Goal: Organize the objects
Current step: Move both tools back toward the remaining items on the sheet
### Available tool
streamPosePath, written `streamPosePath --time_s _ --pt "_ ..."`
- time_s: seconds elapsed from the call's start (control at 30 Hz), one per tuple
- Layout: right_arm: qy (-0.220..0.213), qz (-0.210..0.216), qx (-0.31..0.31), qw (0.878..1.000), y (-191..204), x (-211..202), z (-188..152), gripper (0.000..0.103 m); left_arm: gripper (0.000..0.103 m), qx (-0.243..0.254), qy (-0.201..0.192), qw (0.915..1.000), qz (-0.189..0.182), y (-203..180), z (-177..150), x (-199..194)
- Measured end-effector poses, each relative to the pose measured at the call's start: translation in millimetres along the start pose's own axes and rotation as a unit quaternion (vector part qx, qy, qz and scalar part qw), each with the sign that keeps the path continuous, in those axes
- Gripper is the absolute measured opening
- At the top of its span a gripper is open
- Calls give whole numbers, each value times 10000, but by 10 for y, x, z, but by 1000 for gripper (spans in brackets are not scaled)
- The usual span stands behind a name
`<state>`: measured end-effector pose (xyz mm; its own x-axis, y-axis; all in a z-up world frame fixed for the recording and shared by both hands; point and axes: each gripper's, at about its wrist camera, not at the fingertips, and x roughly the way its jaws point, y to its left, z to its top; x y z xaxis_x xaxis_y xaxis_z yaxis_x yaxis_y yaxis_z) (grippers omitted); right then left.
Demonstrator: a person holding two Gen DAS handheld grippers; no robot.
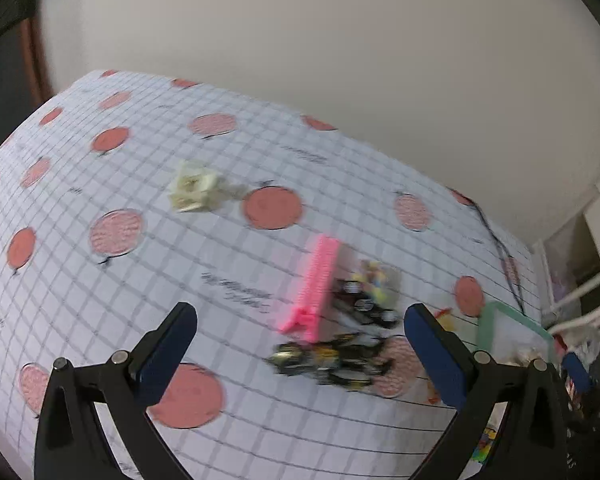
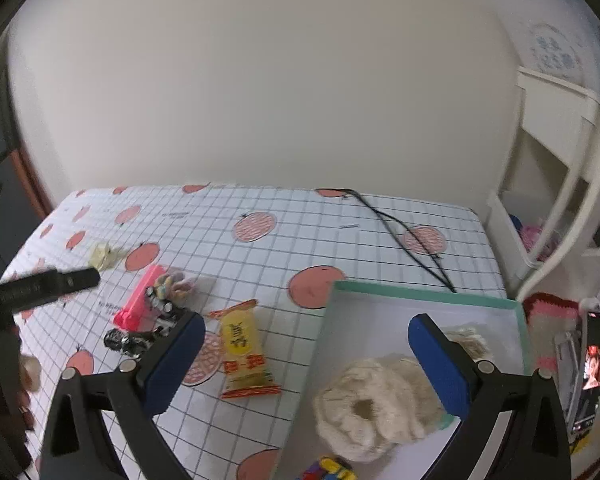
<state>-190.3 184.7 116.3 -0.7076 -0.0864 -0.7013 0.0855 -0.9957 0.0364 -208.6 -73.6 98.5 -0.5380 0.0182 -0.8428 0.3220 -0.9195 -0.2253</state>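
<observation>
The left gripper (image 1: 300,344) is hovering over the checked tablecloth (image 1: 228,152) with its two blue fingers (image 1: 168,352) spread wide apart and holding nothing. Through the blur, one pink comb (image 1: 314,286) is lying at 12 o'clock from its gap, one cream hair claw (image 1: 194,186) is sitting far off at 11 o'clock, and a dark glittery cluster (image 1: 332,360) is lying between the fingers; how many pieces it holds cannot be told.

The right gripper (image 2: 302,364) is also standing apart and empty. One mint-edged tray (image 2: 420,294) is sitting under its right finger (image 2: 440,364), holding one fluffy cream scrunchie (image 2: 372,396) and one smaller cream tuft (image 2: 470,340) at 1 o'clock of it. One yellow snack packet (image 2: 244,354) is lying on the cloth at 9 o'clock of the tray. One black cord (image 2: 404,236) is trailing across the far side at 12 o'clock
</observation>
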Motion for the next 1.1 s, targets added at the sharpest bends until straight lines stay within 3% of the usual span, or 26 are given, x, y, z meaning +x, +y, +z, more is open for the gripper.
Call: streamPosePath --time_s 0.23,0.63,0.83,0.93,1.1 --pt "182 213 -242 9993 341 171 -65 101 103 -143 274 9995 87 180 -40 89" --pt "672 176 -472 9965 616 550 -229 98 103 491 977 9939 -122 -157 -245 452" --pt "829 113 -536 9950 640 661 -305 98 103 70 1546 9879 -112 -86 -394 655" --pt "885 51 -645 9940 659 705 -346 98 103 -289 1611 9860 -326 -50 -415 680" --pt "940 31 -596 9938 651 752 -388 98 102 -520 1513 9865 -357 -113 -441 688"
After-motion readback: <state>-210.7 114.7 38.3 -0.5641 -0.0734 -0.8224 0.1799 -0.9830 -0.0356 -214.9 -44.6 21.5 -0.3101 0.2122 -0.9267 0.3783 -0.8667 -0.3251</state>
